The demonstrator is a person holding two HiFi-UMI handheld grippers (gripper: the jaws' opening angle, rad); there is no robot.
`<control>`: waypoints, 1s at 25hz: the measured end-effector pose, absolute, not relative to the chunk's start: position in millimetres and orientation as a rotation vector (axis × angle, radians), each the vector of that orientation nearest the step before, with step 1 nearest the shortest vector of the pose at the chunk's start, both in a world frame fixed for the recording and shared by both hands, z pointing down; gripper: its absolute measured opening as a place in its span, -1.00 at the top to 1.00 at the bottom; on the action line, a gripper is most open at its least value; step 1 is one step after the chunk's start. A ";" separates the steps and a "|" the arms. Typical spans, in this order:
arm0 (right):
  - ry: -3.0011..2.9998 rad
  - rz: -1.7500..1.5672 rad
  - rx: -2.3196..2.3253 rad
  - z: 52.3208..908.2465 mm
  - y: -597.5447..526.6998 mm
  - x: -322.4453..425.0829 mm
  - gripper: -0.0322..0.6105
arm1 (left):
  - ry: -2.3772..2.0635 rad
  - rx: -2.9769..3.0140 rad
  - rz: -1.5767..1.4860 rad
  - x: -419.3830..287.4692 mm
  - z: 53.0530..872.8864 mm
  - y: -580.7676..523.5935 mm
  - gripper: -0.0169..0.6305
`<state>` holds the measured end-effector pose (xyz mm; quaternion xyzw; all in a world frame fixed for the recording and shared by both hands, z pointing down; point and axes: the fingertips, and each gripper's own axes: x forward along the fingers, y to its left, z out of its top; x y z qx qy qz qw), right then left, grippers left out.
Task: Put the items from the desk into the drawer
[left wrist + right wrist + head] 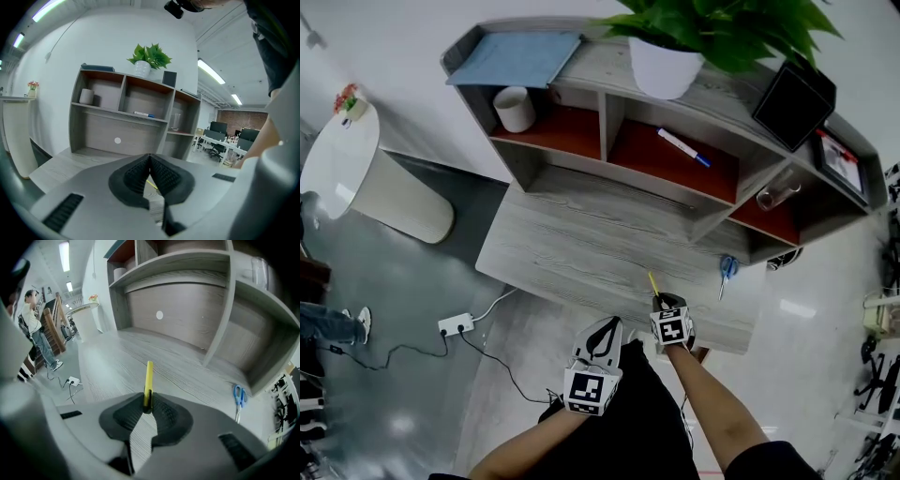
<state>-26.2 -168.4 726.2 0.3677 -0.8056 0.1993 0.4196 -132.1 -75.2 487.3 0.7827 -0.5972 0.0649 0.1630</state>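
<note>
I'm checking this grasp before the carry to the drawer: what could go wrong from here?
1. The right gripper pinches the yellow stick only at its near end; it may pivot or slip out.
2. No open drawer shows in any view; the left gripper, shut and empty, would likely have to open one first.
3. The scissors lie near the desk's right end; a careless sweep could knock them off.

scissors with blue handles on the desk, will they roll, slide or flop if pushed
The blue-handled metal scissors lie flat on the grey wood-grain desk, so probably won't roll. They look rigid, though the blades might swing open. Pushed, they'd likely slide or pivot.
</note>
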 end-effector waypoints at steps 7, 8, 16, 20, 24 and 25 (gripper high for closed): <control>-2.018 0.473 0.981 705.5 -135.5 -23.2 0.68 | -1.659 2.268 0.155 -135.2 484.6 -45.5 0.91; -2.017 0.475 0.989 702.1 -130.0 -23.1 0.68 | -1.653 2.275 0.147 -135.5 483.7 -41.5 0.91; -2.025 0.461 1.060 680.5 -92.5 -17.3 0.68 | -1.591 2.342 0.102 -130.3 476.8 -11.2 0.91; -2.023 0.446 1.110 665.6 -71.9 -7.7 0.68 | -1.562 2.350 0.087 -126.7 476.9 4.7 0.91; -2.014 0.452 1.170 651.5 -58.0 6.3 0.68 | -1.513 2.366 0.085 -120.0 481.8 16.3 0.91; -2.014 0.445 1.182 649.3 -55.3 11.5 0.68 | -1.505 2.372 0.082 -117.0 482.2 18.3 0.91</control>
